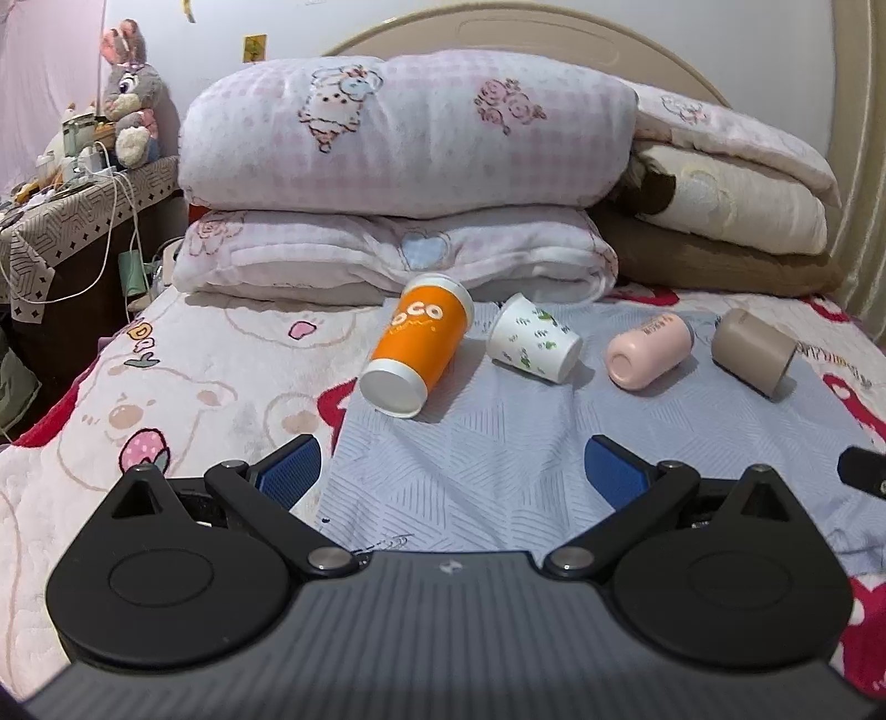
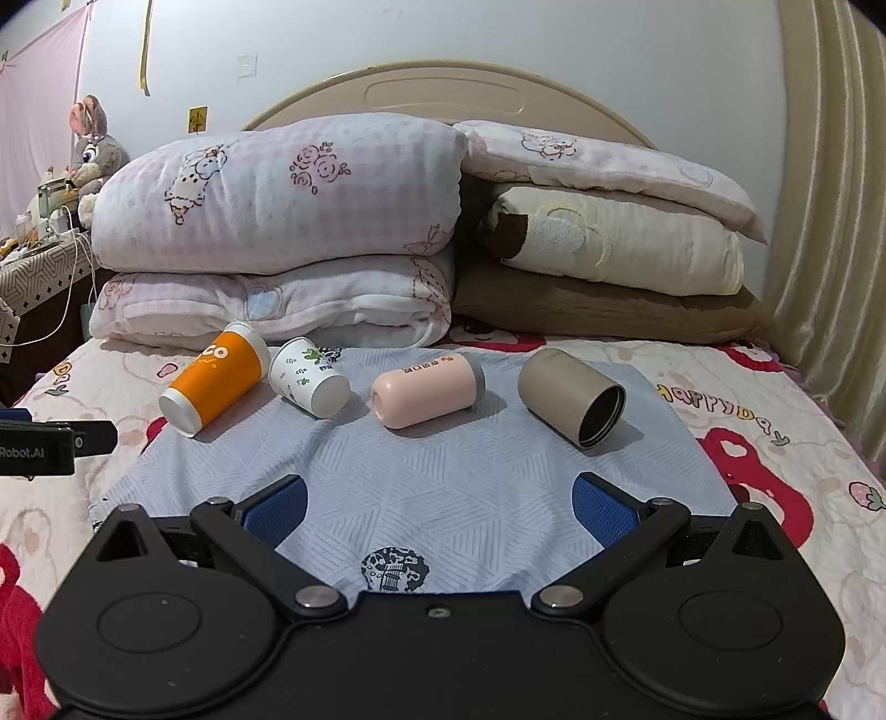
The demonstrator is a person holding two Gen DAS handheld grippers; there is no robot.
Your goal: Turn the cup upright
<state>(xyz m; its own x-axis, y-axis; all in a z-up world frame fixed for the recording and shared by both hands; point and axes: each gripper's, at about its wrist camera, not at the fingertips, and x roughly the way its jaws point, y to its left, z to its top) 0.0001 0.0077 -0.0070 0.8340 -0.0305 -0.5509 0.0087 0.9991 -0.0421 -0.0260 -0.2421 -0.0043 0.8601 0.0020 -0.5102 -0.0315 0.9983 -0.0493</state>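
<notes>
Orange cup (image 1: 416,346), white leaf-print cup (image 1: 532,338), pink cup (image 1: 649,350), taupe cup (image 1: 752,352), grey-blue geometric cloth (image 1: 487,459)

beige headboard (image 2: 443,91), pale wall (image 2: 554,33), stacked bedding (image 2: 277,194).

Home bedroom: bed (image 2: 775,443), stacked quilts (image 2: 277,221), plush rabbit (image 1: 130,94).

- The orange cup (image 1: 416,346) carries white letters "OCO"; the start is hidden.
- The bedsheet (image 2: 736,412) shows "HAPPYDAY", upside down.
- The left gripper (image 2: 33,448) body reads "Robot.AI".
- The pink cup (image 1: 649,350) has small print, not readable.
</notes>
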